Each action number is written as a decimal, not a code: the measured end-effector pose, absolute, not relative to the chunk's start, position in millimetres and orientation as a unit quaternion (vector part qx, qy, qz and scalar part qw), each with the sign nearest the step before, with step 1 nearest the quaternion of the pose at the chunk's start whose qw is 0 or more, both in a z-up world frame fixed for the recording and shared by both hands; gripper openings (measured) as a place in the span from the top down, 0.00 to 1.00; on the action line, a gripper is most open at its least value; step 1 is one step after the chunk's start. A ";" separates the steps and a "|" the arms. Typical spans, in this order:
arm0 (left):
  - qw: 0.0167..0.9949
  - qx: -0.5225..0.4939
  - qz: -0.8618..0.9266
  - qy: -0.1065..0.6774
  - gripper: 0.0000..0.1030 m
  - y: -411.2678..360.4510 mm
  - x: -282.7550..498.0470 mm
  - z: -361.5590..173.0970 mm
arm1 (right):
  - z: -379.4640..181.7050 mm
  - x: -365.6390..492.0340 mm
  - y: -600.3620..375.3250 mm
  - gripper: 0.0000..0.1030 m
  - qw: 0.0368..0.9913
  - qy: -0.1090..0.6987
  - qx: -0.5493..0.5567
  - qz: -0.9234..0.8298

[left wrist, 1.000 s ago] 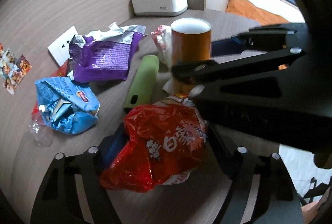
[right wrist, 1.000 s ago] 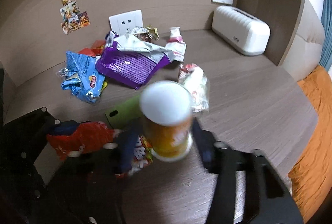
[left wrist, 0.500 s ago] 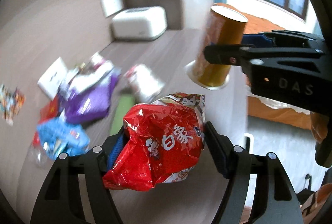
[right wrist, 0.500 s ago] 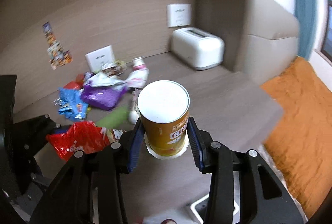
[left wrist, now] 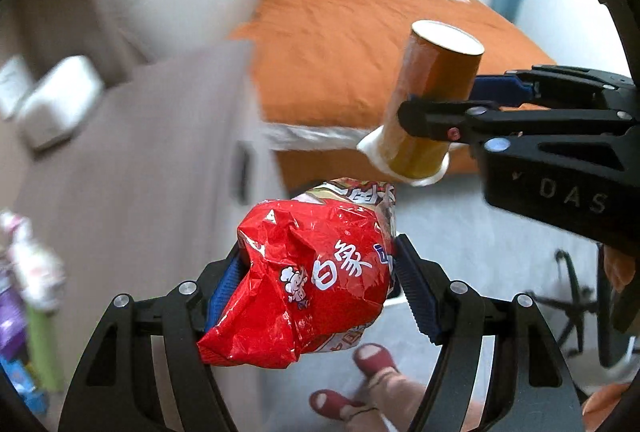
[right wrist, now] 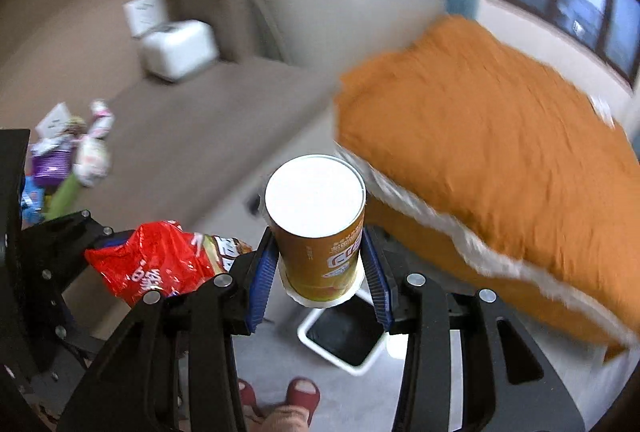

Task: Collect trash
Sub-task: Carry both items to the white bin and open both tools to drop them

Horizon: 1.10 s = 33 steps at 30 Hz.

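Note:
My left gripper (left wrist: 320, 284) is shut on a crumpled red snack bag (left wrist: 312, 280) and holds it in the air beyond the desk edge. The bag also shows in the right wrist view (right wrist: 160, 260). My right gripper (right wrist: 320, 268) is shut on an orange paper cup (right wrist: 320, 228) with a white rim, held upright above the floor. The cup also shows in the left wrist view (left wrist: 432, 104), to the right of and above the bag. A white bin with a black liner (right wrist: 348, 332) stands on the floor just below the cup.
The wooden desk (right wrist: 192, 136) lies to the left with several wrappers (right wrist: 72, 156) and a white box (right wrist: 176, 48) on it. An orange bed (right wrist: 500, 160) fills the right. The person's feet in red slippers (right wrist: 296, 396) stand near the bin. A chair base (left wrist: 576, 304) is at the right.
Both grippers have swung right and away from the desk with the bag and cup. The bed, the floor and the bin have come into view.

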<state>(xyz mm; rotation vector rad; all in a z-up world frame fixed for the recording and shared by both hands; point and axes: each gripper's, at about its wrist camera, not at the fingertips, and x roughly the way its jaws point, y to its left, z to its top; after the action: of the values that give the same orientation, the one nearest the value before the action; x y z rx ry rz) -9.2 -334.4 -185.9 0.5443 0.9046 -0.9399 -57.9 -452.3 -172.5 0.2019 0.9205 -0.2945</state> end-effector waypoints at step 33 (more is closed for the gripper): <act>0.660 0.295 -0.421 0.548 0.05 -445.4 0.3 -568.8 | -549.0 -54.1 -525.1 0.05 0.784 0.589 0.111 -0.164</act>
<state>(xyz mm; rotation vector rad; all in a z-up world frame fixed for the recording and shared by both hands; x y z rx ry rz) 0.3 -445.4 -568.8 0.6683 1.2394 -0.9530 -54.1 -525.1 -549.0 0.2403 1.2705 -0.3542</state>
